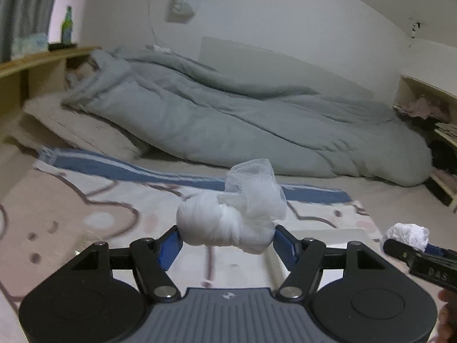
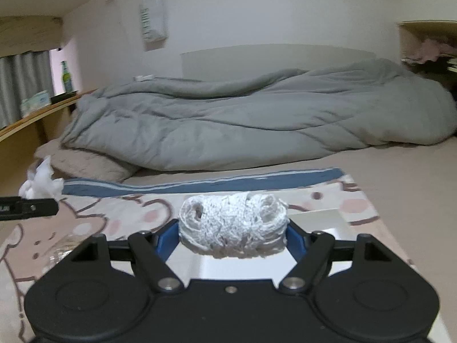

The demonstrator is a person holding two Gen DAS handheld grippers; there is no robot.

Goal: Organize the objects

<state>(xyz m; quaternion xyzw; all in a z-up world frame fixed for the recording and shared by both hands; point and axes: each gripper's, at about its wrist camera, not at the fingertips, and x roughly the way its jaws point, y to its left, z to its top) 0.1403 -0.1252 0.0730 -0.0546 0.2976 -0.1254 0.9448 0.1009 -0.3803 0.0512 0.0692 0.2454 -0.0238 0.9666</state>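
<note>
My left gripper point(image 1: 227, 235) is shut on a knotted white mesh bundle point(image 1: 228, 223) and holds it above the patterned blanket point(image 1: 85, 205). My right gripper point(image 2: 232, 228) is shut on a rolled white lace bundle point(image 2: 232, 224) above a white box point(image 2: 320, 220). In the left wrist view the right gripper's tip with its lace bundle point(image 1: 407, 235) shows at the right edge. In the right wrist view the left gripper's finger point(image 2: 31, 206) and its mesh bundle point(image 2: 42, 183) show at the left edge.
A grey duvet point(image 1: 242, 120) lies heaped across the bed behind. A blue striped cloth point(image 1: 128, 168) lies along the blanket's far edge. A wooden shelf point(image 1: 42, 57) with a green bottle point(image 1: 67, 25) stands at the left. Cluttered shelves point(image 1: 422, 105) stand at the right.
</note>
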